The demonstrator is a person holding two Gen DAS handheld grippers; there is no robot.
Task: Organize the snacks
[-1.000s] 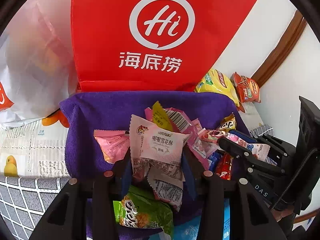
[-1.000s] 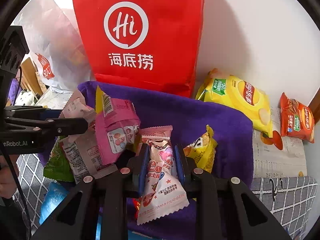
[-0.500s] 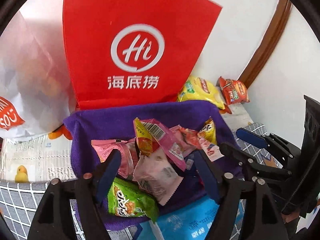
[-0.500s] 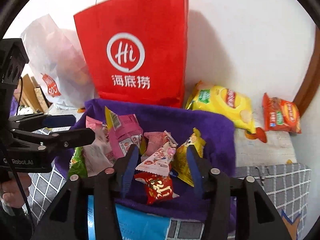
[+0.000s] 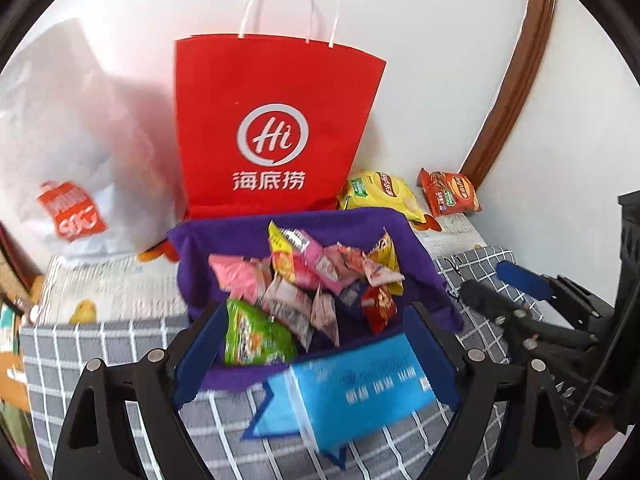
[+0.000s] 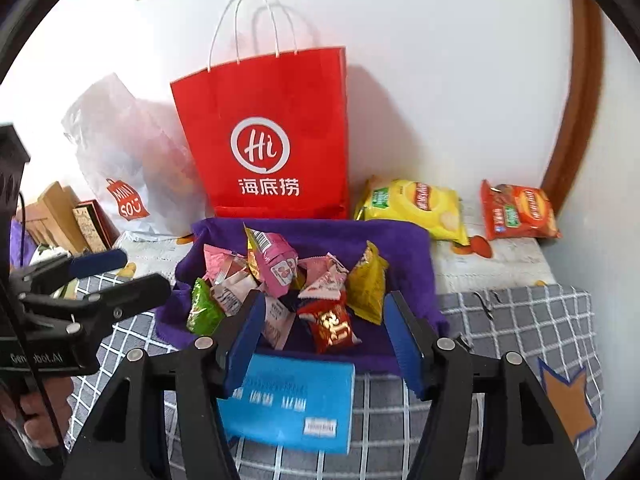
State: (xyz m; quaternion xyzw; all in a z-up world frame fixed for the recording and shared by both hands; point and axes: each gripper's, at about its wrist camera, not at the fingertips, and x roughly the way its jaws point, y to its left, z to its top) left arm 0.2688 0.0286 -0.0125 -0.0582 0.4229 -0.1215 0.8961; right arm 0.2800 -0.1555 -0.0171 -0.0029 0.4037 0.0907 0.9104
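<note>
A heap of small snack packets (image 5: 312,280) lies on a purple cloth (image 5: 224,240), also in the right wrist view (image 6: 296,280) (image 6: 404,248). The heap holds a green packet (image 5: 252,332), a pink packet (image 6: 276,268), a yellow one (image 6: 366,284) and a red one (image 6: 332,326). My left gripper (image 5: 314,356) is open and empty, held back above the near edge of the cloth. My right gripper (image 6: 324,340) is open and empty, also held back from the heap. Each gripper shows at the side of the other's view.
A red paper bag (image 5: 276,128) stands behind the cloth against the wall. A white plastic bag (image 5: 68,132) is at its left. A yellow chip bag (image 6: 416,208) and an orange chip bag (image 6: 516,212) lie at right. A blue pack (image 6: 288,404) lies in front.
Both grippers let go of their packets, opened and pulled back up and away from the heap. The dropped packets now lie in the pile.
</note>
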